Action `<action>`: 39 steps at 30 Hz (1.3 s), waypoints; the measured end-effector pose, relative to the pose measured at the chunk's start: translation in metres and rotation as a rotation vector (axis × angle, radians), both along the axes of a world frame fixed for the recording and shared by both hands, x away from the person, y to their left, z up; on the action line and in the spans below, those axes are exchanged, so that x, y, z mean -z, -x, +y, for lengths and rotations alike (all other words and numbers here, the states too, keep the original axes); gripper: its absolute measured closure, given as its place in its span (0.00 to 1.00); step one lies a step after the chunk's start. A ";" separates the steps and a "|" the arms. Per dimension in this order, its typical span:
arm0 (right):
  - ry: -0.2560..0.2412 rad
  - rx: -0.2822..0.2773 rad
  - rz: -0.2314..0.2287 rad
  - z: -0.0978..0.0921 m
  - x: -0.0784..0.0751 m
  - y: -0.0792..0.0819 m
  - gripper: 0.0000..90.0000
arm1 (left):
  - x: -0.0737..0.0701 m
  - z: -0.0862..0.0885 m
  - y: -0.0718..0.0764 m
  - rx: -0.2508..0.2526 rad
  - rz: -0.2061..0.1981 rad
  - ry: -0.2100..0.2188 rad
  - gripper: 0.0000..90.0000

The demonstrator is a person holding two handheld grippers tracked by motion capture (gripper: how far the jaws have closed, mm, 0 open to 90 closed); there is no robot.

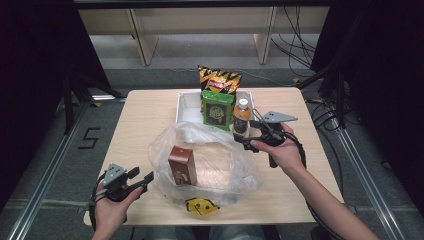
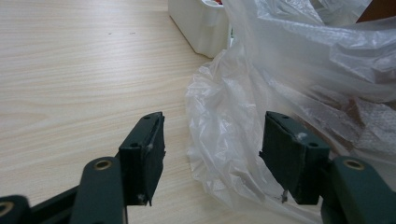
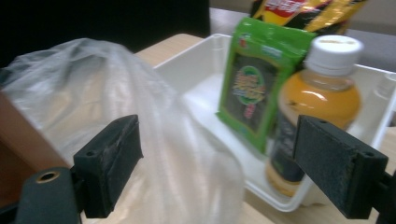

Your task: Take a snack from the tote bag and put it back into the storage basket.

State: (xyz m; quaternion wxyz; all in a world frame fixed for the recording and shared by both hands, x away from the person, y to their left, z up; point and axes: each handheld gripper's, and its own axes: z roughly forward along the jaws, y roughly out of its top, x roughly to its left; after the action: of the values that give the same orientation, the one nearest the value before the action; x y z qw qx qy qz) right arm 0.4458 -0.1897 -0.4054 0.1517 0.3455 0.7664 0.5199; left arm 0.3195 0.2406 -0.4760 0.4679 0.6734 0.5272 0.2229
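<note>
My right gripper, fingers spread wide and holding nothing, hovers beside the orange juice bottle standing in the white tray near the counter's far edge. My left gripper, fingers also apart and empty, sits near the front-left corner, just beside the clear plastic bag holding a brown box.

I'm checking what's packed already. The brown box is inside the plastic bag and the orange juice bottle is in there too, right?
Not quite. The brown box is inside the plastic bag, but the orange juice bottle is not: it stands in the white tray, beside the green packet. The high view shows this, with the right gripper at the bottle, fingers open.
</note>
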 end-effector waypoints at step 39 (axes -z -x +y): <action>0.002 -0.316 -0.006 0.060 0.010 0.073 0.18 | 0.000 0.004 0.001 -0.016 -0.010 0.005 0.42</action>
State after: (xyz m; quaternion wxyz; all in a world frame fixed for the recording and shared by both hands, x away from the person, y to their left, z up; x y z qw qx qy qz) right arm 0.3731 -0.1296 -0.4158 0.0708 0.2191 0.8111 0.5377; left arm 0.3187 0.2449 -0.4762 0.4703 0.6671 0.5306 0.2286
